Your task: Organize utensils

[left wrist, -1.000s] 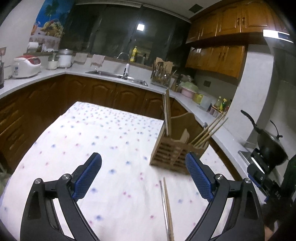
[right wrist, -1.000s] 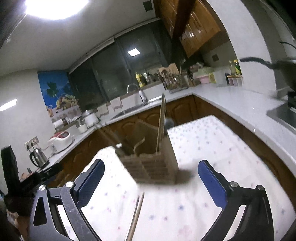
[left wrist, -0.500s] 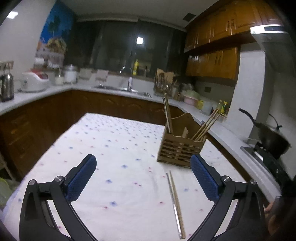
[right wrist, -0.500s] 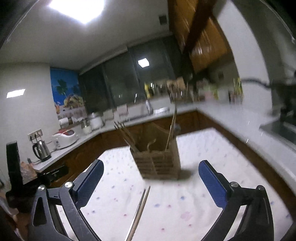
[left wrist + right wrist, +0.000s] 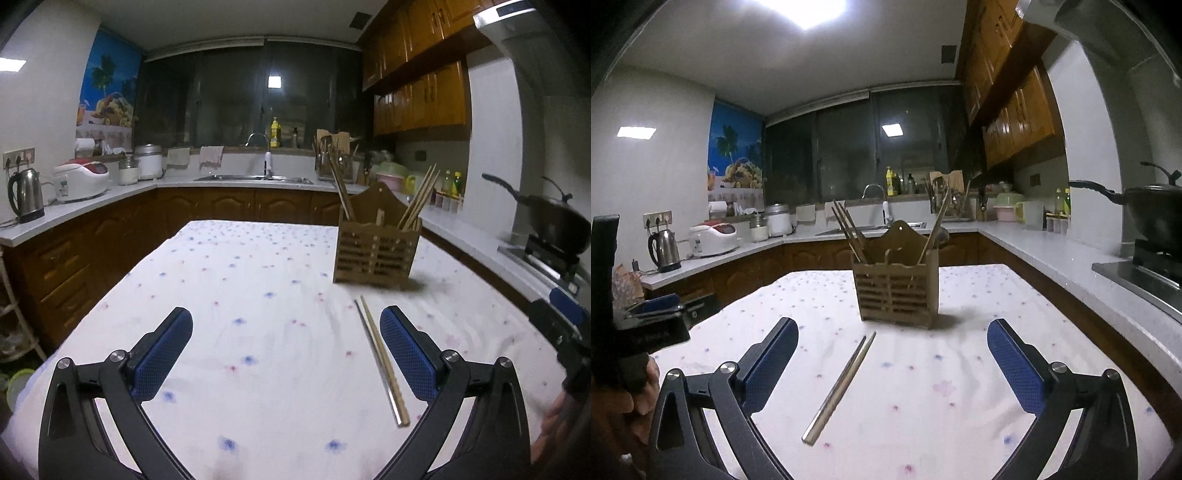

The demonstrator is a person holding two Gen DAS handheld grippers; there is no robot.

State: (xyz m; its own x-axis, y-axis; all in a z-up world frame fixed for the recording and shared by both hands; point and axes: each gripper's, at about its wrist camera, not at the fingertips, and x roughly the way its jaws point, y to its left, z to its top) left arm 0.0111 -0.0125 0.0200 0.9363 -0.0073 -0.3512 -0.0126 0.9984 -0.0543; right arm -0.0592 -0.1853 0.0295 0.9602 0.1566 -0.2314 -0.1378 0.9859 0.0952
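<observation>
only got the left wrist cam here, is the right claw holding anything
Observer: No, the right claw is open and empty.
Operator: where's the loose pair relative to it
Observer: The chopsticks lie on the cloth inside its opening, toward its left side.
Operator: and the holder
Observer: The holder stands dead ahead of it, just past the pair's far tips.

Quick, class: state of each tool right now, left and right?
Left tool: open, holding nothing.
Right tool: open, holding nothing; the chopsticks lie on the table.
</observation>
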